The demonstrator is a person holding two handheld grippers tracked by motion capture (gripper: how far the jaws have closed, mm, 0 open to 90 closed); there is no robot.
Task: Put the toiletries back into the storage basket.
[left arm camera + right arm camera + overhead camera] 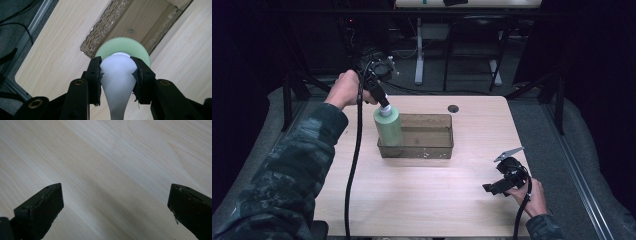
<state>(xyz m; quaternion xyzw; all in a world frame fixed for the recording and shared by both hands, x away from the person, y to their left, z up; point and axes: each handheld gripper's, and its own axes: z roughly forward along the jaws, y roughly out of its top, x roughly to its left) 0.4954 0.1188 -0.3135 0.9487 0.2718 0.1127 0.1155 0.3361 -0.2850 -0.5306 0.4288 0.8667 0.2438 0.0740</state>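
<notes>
Left claw (383,104), upper left of centre in the high view, is clamped on the white cap (385,111) of a pale green bottle (388,127). Bottle stands upright in the left end of a clear brownish bin (432,147) at mid-counter (422,200). Round dark hole (453,108) in the counter just past the bin. Right claw (492,188), lower right, is well apart from the bin, jaws spread wide with nothing between them.

Left gripper view looks straight down: cap (117,75) pinched between both pads, green shoulder (140,48) beyond it, rippled bin wall (105,32). Right gripper view gives bare wood grain (112,170).
</notes>
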